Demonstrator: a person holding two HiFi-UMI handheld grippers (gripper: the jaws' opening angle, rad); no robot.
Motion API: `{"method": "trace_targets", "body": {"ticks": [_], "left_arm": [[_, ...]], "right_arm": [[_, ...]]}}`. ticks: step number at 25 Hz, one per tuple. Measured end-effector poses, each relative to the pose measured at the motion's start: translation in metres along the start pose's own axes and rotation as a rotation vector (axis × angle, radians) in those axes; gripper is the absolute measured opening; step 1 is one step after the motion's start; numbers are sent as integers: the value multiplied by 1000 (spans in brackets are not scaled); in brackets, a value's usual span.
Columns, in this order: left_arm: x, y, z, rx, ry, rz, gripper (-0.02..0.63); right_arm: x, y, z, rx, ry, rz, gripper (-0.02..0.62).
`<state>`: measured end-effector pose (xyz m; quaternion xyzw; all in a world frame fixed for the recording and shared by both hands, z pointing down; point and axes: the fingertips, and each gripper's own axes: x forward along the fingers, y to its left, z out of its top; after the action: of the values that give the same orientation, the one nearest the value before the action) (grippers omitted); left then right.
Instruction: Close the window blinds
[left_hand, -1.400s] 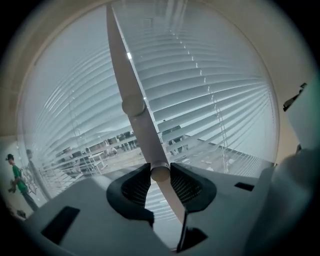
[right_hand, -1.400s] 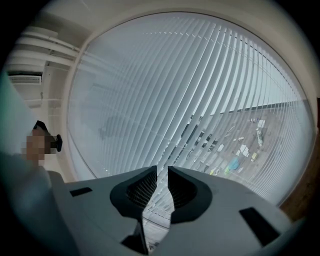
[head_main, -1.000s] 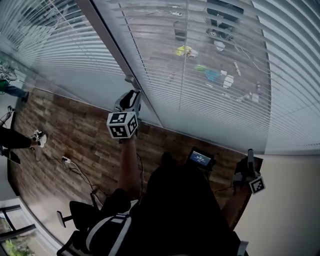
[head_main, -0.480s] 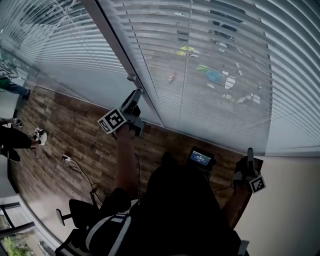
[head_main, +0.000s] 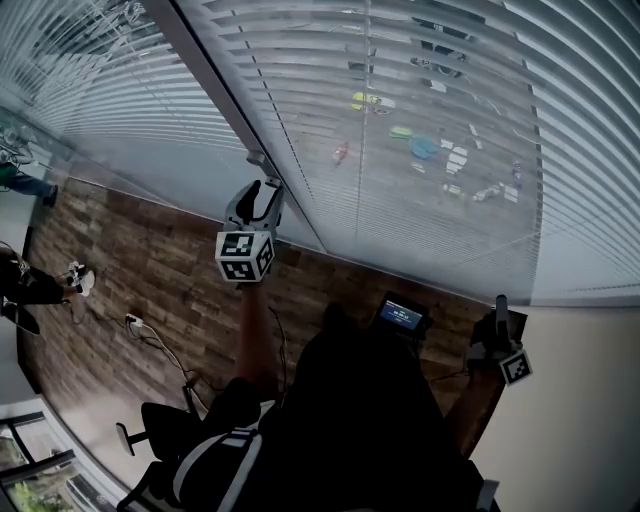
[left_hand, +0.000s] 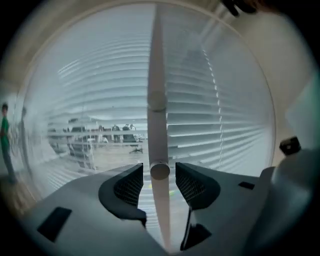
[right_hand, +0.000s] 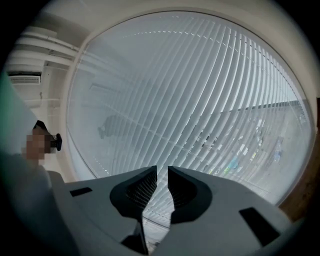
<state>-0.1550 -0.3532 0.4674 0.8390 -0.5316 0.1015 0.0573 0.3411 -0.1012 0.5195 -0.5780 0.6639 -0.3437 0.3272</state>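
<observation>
Head view puts the left gripper raised over the floor, its nose pointed up at the window post that splits the glazing. Left gripper view explains the reach: the wand hangs straight down right in front of the gripper, and its round lower end sits between the jaws. The jaws stand apart, a sliver of daylight on each side of the wand, so they bracket it without pinching it. That looks like a lining-up pose, taken so that a squeeze would catch the wand near its tip, where a twist is easiest to give. Beyond the jaws and spreading to the gripper's right are the blinds. Their slats are tilted enough that the street outside, with small bright shapes on it, shows through, so by my reading the closing is not yet done. Further right, the right gripper hangs low beside the person's body, well below the left one and next to the wall. Right gripper view shows its jaws drawn almost together, only a thin slit between them and nothing in it, with slats far ahead. It seems parked out of the way, since turning a wand needs just one gripper.
</observation>
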Motion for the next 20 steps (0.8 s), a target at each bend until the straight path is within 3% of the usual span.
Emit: {"method": "trace_targets", "body": {"ticks": [1,3,6,8,13,20], "left_arm": [[2,-1,0,101,26,34,201],[6,-2,-2,216,58,71,201],[10,-3,-4,237,81,79,196],[9,-3,-5,159,74,67,137],[6,0,-2,-91,41,15,137],[11,2,-7,-567,-71,-138,137]], "right_arm": [[-1,-1,0,0,-1,-2,69],[-2,-1,0,7,-5,-2,71],[-1,0,0,13,-10,8,69],[-2,-3,0,10,-12,9,70],[-8,-5,3,12,-17,-4,70],[-1,-7,3,18,-6,8,71]]}}
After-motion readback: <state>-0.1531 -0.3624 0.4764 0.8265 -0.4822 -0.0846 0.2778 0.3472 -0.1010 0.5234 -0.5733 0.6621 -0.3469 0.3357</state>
